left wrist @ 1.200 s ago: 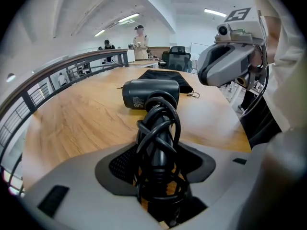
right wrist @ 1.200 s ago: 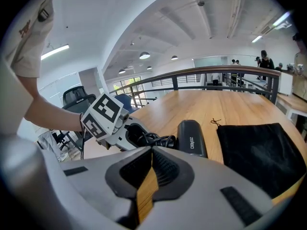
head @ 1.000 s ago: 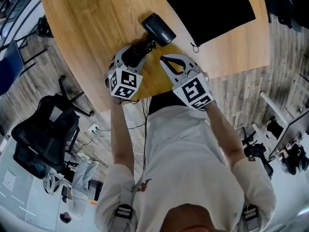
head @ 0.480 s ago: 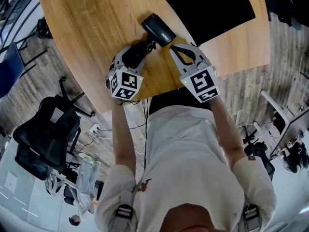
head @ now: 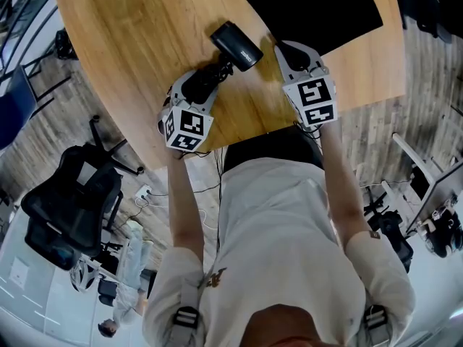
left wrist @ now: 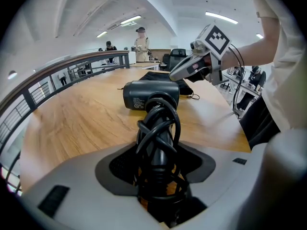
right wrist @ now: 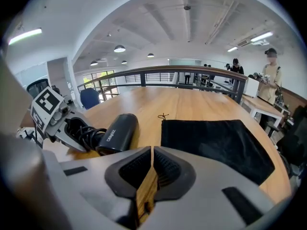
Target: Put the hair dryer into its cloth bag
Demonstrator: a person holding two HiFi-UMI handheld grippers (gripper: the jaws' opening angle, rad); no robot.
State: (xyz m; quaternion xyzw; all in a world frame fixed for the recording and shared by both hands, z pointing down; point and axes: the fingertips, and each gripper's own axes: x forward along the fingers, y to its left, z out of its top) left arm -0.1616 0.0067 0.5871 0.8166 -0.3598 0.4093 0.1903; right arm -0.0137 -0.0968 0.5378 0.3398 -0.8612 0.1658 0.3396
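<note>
The left gripper (head: 203, 83) is clamping the dryer (head: 237, 45) by its cord-wrapped handle (left wrist: 158, 128), the dryer is lying on the table (head: 130, 42) beside the flat black bag (head: 318, 6), and the right gripper (head: 289, 51), jaws together on nothing, is pointing at the bag's near edge.

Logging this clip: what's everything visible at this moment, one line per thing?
hair dryer: one, black, lying on the table, handle towards the person
cord: one, black, wound round the dryer's handle
cloth bag: one, black, flat on the table's far right, beside the dryer
table: one, light wood, curved edge
office chair: one, black, on the floor left of the table
people: a few, standing far off in the room
left gripper: one, grey, shut on the hair dryer's cord-wrapped handle
right gripper: one, grey, jaws together and empty, near the bag's edge
</note>
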